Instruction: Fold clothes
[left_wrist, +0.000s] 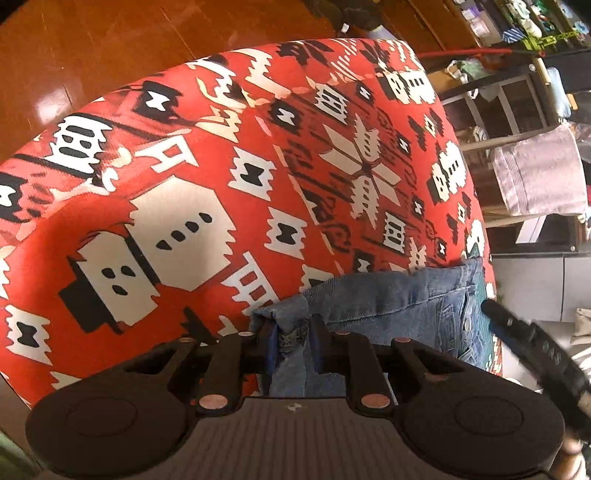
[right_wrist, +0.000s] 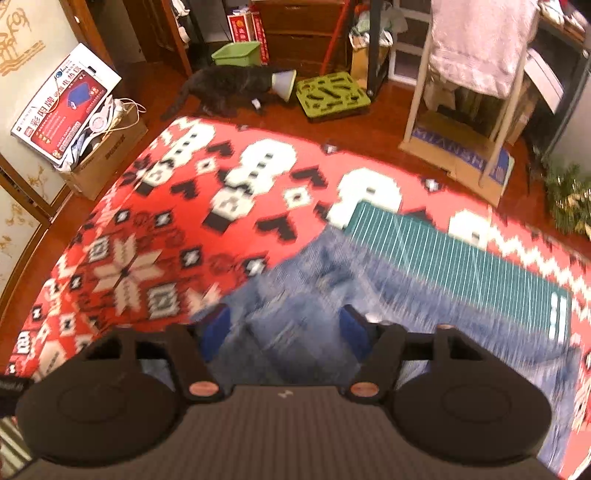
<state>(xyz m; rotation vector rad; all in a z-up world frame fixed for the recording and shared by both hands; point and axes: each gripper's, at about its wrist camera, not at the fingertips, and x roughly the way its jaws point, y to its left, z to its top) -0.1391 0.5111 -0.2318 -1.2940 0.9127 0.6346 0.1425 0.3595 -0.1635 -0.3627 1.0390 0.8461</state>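
Observation:
Blue jeans lie on a red, white and black patterned blanket. My left gripper is shut on a bunched edge of the denim, which hangs down between the blue pads. In the right wrist view the jeans look motion-blurred and partly cover a green cutting mat. My right gripper hovers over them, open, its blue pads wide apart with nothing between them. The right gripper's black body shows at the right edge of the left wrist view.
A black cat wearing a cone stands on the wooden floor beyond the blanket. Near it are a green tray, a cardboard box of clutter at left, and a wooden rack with a pale towel at right.

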